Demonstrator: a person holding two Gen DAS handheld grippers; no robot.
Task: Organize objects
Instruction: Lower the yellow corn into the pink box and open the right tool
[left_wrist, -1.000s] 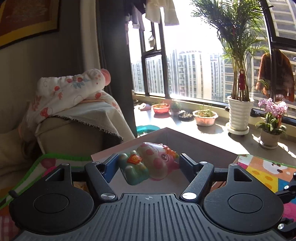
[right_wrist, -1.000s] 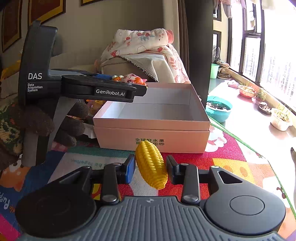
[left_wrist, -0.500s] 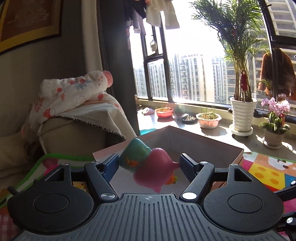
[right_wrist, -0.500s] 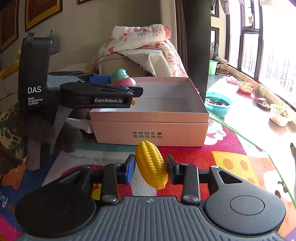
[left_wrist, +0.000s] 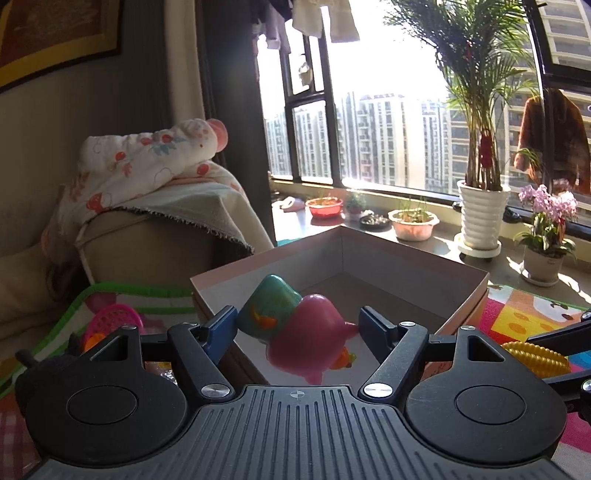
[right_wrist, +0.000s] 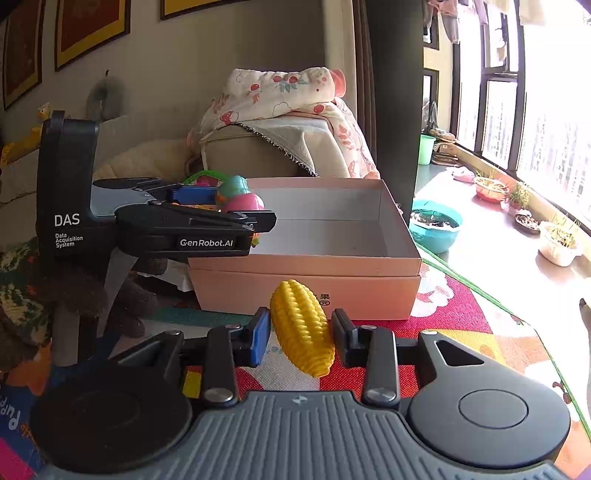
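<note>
Corn (right_wrist: 302, 326) upright, tip tilted toward camera

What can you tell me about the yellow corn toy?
The yellow corn toy looks like shiny plastic, with bumpy rows of kernels running along its length. It is fat in the middle and narrower at the ends. The right tongs pinch it between their two pads, tilted with its top leaning left. It sits in front of the pink box, above the colourful play mat. No leaves or stalk show.
</note>
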